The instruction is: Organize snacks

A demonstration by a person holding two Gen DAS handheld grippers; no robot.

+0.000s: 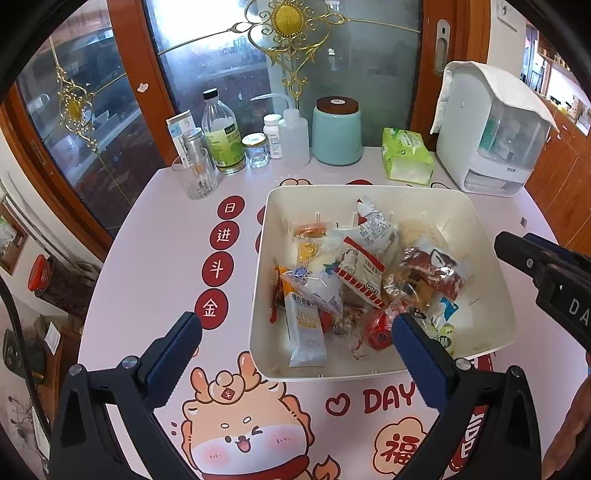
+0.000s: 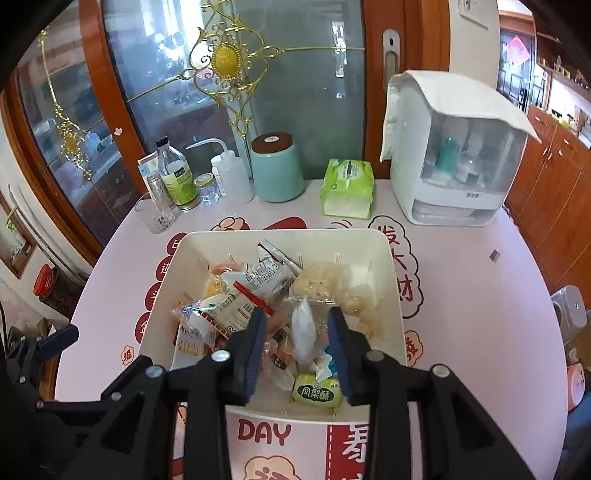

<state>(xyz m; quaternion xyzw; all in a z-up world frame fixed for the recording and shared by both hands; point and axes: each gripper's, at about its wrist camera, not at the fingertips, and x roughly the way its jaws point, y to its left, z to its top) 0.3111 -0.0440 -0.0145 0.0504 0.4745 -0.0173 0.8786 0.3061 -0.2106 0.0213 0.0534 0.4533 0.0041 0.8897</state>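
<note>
Your left gripper (image 1: 295, 332) hangs over the near left corner of the cream bin (image 1: 491, 254), its jaws spread as wide as they go and holding nothing; one blue pad sits over the printed surface (image 1: 147, 258), the other over the bin's near edge. Your right gripper (image 2: 297, 332) is poised above the bin's near side in the lower middle of its own view, jaws parted only a little and empty (a small white packet (image 2: 304, 328) lies in the bin below the gap, not pinched). The snacks (image 1: 354, 273) are all heaped loosely inside the bin: a long pale bar wrapper (image 1: 304, 328) at the lower left of the pile, a red-and-white packet (image 1: 360, 273) in the middle, a clear bag with brown print (image 1: 428, 273) to the right, and a green pineapple-cake packet (image 2: 317, 393) against the near wall. Behind the bin, along the top of both views, stands a row that crowds the far edge: a drinking glass (image 1: 194, 177), a clear bottle with a green label (image 1: 221, 136), a small jar (image 1: 255, 149), a white pill bottle (image 1: 272, 134), a squeeze bottle (image 1: 295, 142), a teal canister with a brown lid (image 1: 337, 131), a green tissue pack (image 1: 406, 155), and a white cabinet-like appliance draped with a cloth (image 1: 491, 129) at the upper right. A glass door with gold ornament (image 1: 288, 22) fills the background.
</note>
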